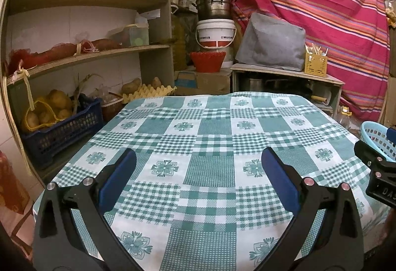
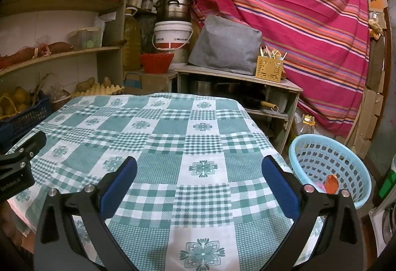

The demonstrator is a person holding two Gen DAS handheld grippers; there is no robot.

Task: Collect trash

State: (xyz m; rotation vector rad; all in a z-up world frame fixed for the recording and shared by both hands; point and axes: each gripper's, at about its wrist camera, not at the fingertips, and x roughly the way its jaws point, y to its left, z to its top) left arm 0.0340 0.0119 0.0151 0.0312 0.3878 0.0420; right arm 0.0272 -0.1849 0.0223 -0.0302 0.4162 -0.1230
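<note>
I hold my left gripper (image 1: 198,169) and right gripper (image 2: 199,169) wide apart and empty over the table (image 2: 173,137). No trash shows on it. An orange wrapper (image 2: 331,183) lies in the blue basket (image 2: 309,142) by the right edge. I should look around slowly.

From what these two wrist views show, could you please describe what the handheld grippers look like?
Both look alike: the left gripper and right gripper have black angular plastic arms with silver round bolts, ending in flat blue fingers. White lettering marks the body of each where it shows in the other's view, only partly readable.
</note>
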